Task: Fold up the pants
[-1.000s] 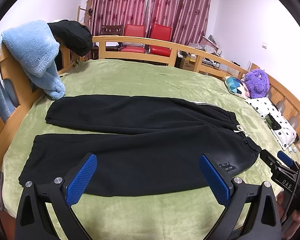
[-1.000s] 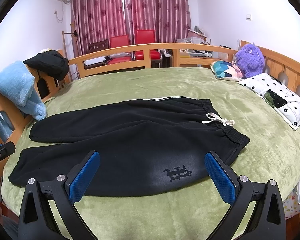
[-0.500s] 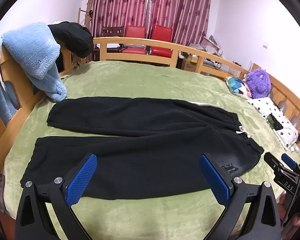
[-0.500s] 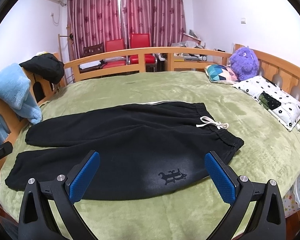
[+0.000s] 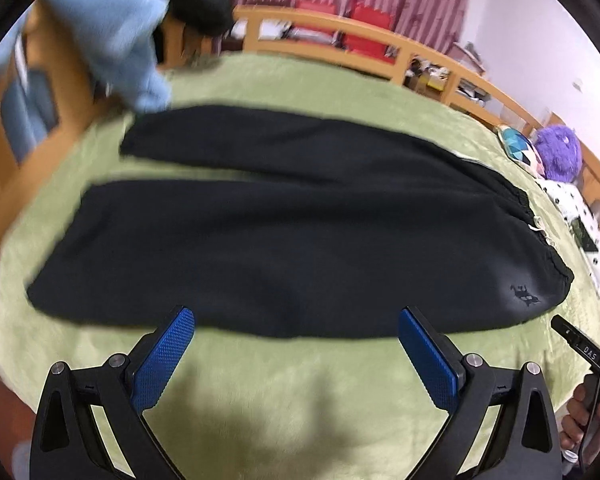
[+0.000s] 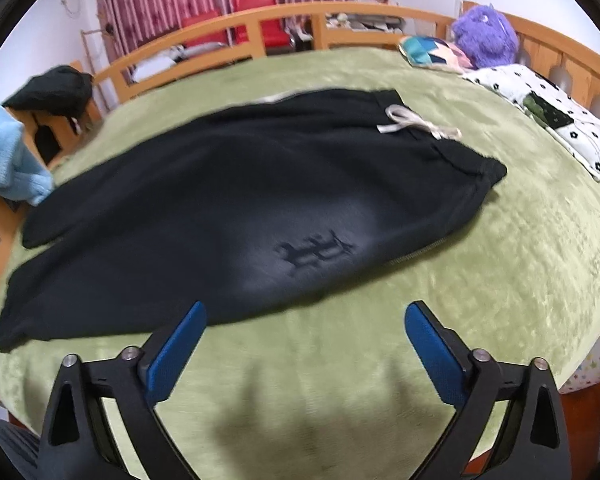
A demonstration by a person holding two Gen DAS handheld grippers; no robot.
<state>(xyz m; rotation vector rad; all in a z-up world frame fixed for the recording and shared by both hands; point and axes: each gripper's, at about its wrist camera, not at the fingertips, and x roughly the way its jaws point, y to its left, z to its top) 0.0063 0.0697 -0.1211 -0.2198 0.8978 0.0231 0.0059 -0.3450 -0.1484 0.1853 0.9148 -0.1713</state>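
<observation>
Black pants (image 5: pixel 284 236) flat on green blanket (image 5: pixel 320 392), legs spread toward left, waistband right (white drawstring (image 6: pixel 416 124) at far right edge). Left gripper (image 5: pixel 296 354) jaws wide, holding nothing, above blanket just near of pants hem edge. Right gripper (image 6: pixel 304 350) likewise wide, empty, near pants' printed logo (image 6: pixel 316 252).

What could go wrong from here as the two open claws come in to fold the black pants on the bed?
1. The pants lie on a soft green blanket; a low pinch by the right claw or left claw may catch blanket too.
2. The loose white drawstring could snag or end up bunched inside the fold.
3. The far leg's cuff lies close to the blue towel, which might get dragged.
</observation>
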